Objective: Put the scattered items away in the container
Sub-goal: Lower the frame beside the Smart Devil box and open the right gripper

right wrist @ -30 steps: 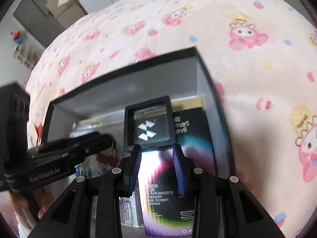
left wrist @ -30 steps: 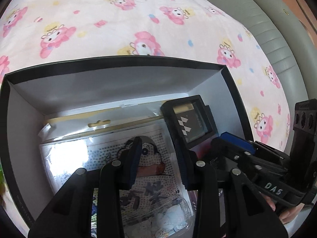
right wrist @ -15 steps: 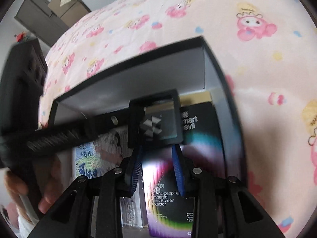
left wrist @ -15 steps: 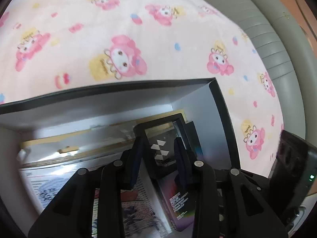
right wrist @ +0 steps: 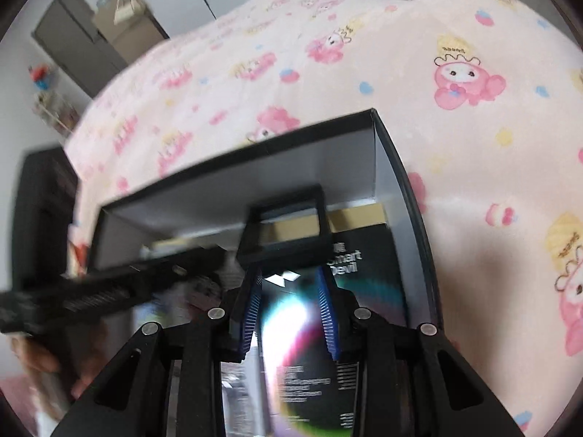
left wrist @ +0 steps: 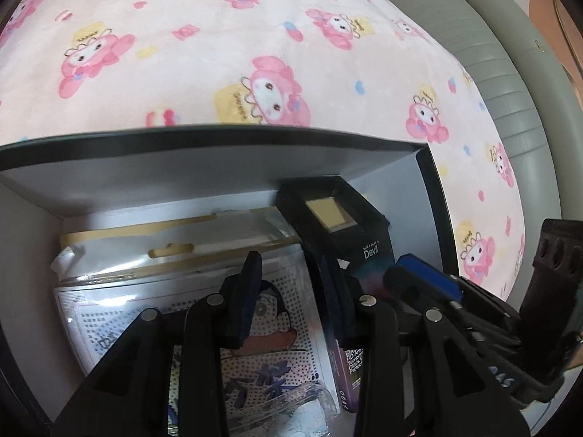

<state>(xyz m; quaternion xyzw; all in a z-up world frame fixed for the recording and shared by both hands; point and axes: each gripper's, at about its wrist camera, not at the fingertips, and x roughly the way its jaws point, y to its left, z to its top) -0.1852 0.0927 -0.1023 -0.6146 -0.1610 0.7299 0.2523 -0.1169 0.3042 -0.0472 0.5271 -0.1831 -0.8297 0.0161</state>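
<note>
Right gripper (right wrist: 289,307): blue ribbed fingers (right wrist: 325,306) spread, the small black square case (right wrist: 288,231) sitting just beyond the tips, tilted; contact cannot be told through the blur. Half a second ago the case lay lower between the tips with its white zigzag logo facing the camera; now the logo shows only below the case, between the fingers, and the case has tipped up toward the far wall. Under the fingers lies the black screen-protector pack (right wrist: 359,293), printed "Smart Devil"; smaller lines below it are smeared and unreadable in this view. Left gripper (left wrist: 291,295): fingers (left wrist: 249,293) parted, holding nothing, hovering over the cartoon bead-kit bag (left wrist: 269,331) with blue Chinese characters. In the left view the case (left wrist: 329,215) stands against the back right corner, on the pack (left wrist: 370,255), which reads "Devil" and, lower, "HD Anti... Glass Screen Protector" in part. This camera has pulled back since the last frame, so more of the bag shows. All of these sit inside the black-rimmed box (left wrist: 226,138), on the pink cartoon-print bed cover (left wrist: 218,54). Grey headboard (left wrist: 484,54) beyond.
</note>
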